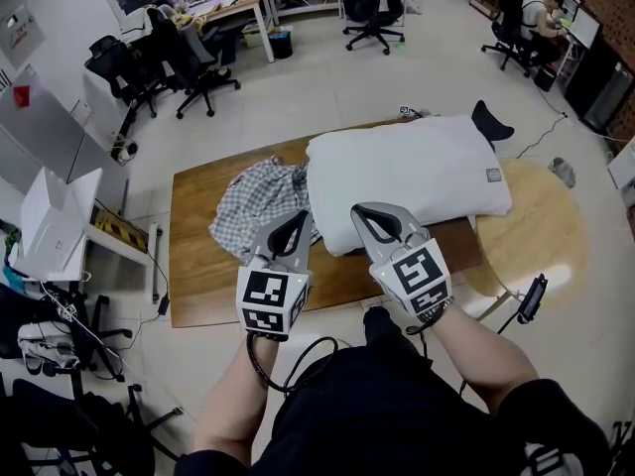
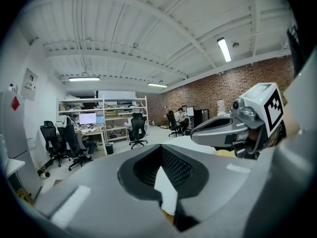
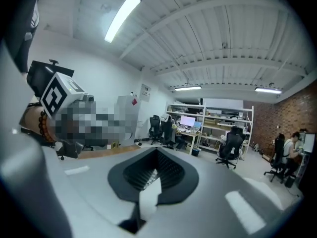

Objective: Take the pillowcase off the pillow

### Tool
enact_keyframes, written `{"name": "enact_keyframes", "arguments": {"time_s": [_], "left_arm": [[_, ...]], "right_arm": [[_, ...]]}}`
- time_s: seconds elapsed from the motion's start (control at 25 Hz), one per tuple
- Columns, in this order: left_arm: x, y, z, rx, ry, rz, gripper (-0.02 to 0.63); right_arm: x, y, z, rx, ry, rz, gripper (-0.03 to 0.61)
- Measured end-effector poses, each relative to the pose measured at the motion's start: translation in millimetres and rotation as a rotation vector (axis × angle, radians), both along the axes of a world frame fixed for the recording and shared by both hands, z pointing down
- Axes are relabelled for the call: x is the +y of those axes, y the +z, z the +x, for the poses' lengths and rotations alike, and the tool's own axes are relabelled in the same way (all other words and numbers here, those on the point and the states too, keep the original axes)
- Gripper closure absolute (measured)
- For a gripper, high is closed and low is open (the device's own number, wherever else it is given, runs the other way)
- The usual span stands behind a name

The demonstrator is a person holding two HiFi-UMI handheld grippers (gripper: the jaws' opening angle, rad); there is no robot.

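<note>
Both held close in front of the body, left tool (image 1: 300, 216) and right tool (image 1: 360, 212) each pressed together, nothing pinched; just past them on the brown wooden worktop (image 1: 203, 266) the crumpled grey-checked fabric pillowcase (image 1: 256, 201) lies off the plump white pillow (image 1: 407, 172), touching its left end; black office chairs (image 1: 193, 67) further back.

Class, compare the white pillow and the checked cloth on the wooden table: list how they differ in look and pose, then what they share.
Colour: the pillow is plain white; the checked cloth is grey-and-white patterned.
Shape: the pillow is plump and smooth; the checked cloth lies low and crumpled.
Size: the pillow covers more of the table than the checked cloth.
Both lie on the wooden table, side by side.
</note>
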State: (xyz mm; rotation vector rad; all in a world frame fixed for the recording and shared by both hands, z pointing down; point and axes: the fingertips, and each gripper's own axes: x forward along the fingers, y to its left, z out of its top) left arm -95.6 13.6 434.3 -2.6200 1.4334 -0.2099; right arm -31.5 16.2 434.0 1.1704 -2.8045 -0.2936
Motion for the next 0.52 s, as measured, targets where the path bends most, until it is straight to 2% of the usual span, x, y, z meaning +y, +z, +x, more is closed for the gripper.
{"name": "enact_keyframes", "arguments": {"time_s": [0.16, 0.52], "left_arm": [[8, -15, 5, -0.021, 0.010, 0.032, 0.611], [38, -15, 29, -0.015, 0.001, 0.017, 0.611]], "right_arm": [[10, -12, -1, 0.001, 0.000, 0.008, 0.578], [48, -25, 21, -0.006, -0.002, 0.034, 0.578]]}}
